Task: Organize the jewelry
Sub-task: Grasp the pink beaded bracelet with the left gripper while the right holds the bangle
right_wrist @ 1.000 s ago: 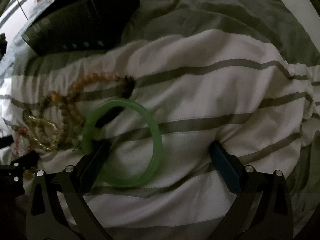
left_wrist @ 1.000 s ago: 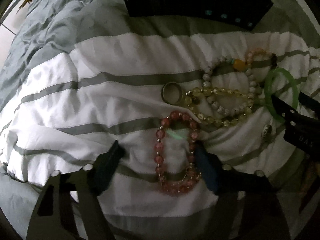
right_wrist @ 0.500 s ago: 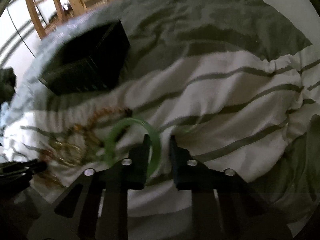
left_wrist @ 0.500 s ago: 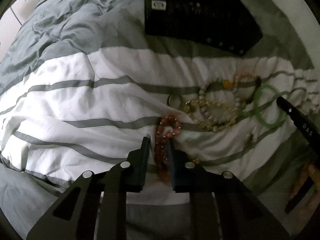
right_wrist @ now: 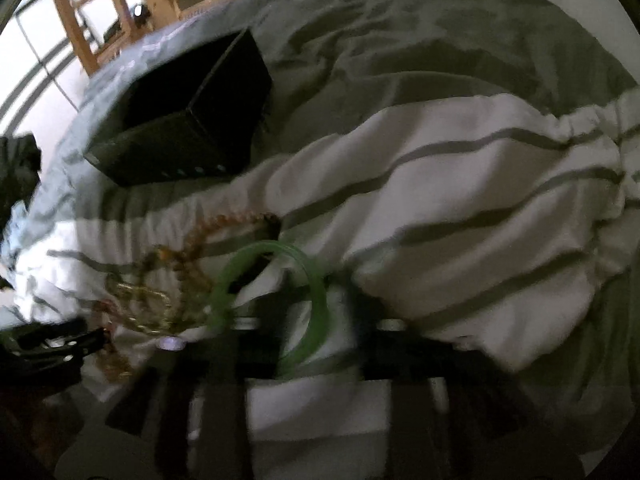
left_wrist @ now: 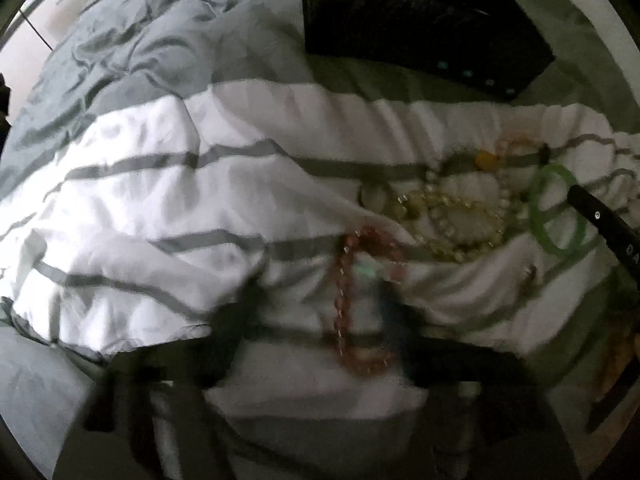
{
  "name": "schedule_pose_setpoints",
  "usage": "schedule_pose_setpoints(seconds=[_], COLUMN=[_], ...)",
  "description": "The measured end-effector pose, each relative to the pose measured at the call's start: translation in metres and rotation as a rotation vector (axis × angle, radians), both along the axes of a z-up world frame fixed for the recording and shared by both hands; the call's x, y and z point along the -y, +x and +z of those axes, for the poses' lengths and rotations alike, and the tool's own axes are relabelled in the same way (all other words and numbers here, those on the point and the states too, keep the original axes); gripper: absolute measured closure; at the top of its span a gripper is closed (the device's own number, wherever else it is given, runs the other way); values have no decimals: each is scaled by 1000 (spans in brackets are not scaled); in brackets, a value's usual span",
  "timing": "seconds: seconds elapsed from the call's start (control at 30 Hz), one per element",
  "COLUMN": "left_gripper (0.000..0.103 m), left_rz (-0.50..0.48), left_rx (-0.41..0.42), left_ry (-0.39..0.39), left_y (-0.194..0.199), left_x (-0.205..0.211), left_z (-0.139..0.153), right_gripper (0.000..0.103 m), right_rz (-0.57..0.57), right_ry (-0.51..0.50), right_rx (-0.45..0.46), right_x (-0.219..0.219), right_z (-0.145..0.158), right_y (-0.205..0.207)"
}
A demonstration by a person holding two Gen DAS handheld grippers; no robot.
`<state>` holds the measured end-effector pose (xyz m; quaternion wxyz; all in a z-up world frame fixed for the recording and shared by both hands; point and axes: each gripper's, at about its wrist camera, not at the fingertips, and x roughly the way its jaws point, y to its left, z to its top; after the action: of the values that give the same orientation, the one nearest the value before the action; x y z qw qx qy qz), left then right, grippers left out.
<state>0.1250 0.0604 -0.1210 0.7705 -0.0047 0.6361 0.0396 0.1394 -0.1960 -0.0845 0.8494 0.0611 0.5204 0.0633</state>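
A red bead bracelet [left_wrist: 340, 280] lies on the striped white duvet [left_wrist: 160, 184] between the blurred fingers of my left gripper [left_wrist: 316, 312], whose jaws are opening and stand wide apart. The right fingertip is close beside the bracelet's right side. A green bangle [right_wrist: 224, 280] lies on the duvet with its right rim between the fingers of my right gripper [right_wrist: 324, 304], whose jaws are opening and stand a little off the rim. The left wrist view shows the same green bangle [left_wrist: 536, 216] at the right, with a right gripper finger [left_wrist: 600, 220] over it.
A tangle of yellow, white and amber bead bracelets [left_wrist: 460, 216] lies between the red bracelet and the bangle, with a pale ring [left_wrist: 374, 198] beside it. An open black box [right_wrist: 192, 120] sits on the grey bedding behind. A wooden frame [right_wrist: 68, 20] stands beyond the bed.
Both grippers closed, the left on the red bracelet and the right on the bangle's rim, then spread apart again. Both views have pulled up and back from the duvet.
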Motion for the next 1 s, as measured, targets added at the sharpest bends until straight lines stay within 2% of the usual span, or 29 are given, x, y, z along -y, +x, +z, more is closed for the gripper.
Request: schedule_pose_setpoints(seconds=[0.03, 0.07, 0.13, 0.17, 0.2, 0.23, 0.27, 0.33, 0.37, 0.47, 0.67, 0.83, 0.9, 0.93, 1.0], left_gripper=[21, 21, 23, 28, 46, 52, 56, 69, 73, 93, 96, 96, 97, 103, 103], left_rz=[2, 6, 12, 12, 8, 6, 10, 16, 21, 37, 52, 65, 61, 57, 48], left_rx=[2, -5, -15, -15, -22, -28, -24, -13, 0, 50, 92, 156, 178, 191, 219], left_ry=[32, 74, 65, 58, 40, 17, 7, -7, -14, -46, -103, -188, -194, -195, -191], left_y=[3, 7, 13, 13, 12, 7, 7, 4, 1, -11, -25, -36, -36, -37, -38], left_x=[3, 5, 3, 3, 2, 1, 2, 1, -2, -16, -31, -64, -68, -69, -70], left_z=[-2, -6, -12, -11, -10, -13, -13, -11, -6, 18, 41, 60, 64, 65, 72], right_gripper=[52, 52, 52, 55, 61, 74, 83, 94, 94, 94, 94, 94, 94, 94, 94], right_rz=[24, 37, 53, 61, 64, 62, 59, 39, 21, -20, -49, -56, -62, -68, -75], right_ry=[-23, -58, -133, -165, -184, -199, -196, -172, -151, -114, -66, 64, 106, 122, 141], right_rx=[-7, -9, -6, -3, -4, -3, -3, -3, -1, 16, 49, 111, 132, 140, 148], right_x=[-5, -9, -19, -23, -25, -24, -22, -16, -9, 4, 9, 21, 22, 24, 26], right_z=[-3, -8, -12, -13, -14, -13, -11, -9, -6, 2, 9, 25, 30, 32, 34], right_y=[2, 3, 4, 4, 3, 1, 0, 0, 0, -1, -4, -10, -10, -11, -9])
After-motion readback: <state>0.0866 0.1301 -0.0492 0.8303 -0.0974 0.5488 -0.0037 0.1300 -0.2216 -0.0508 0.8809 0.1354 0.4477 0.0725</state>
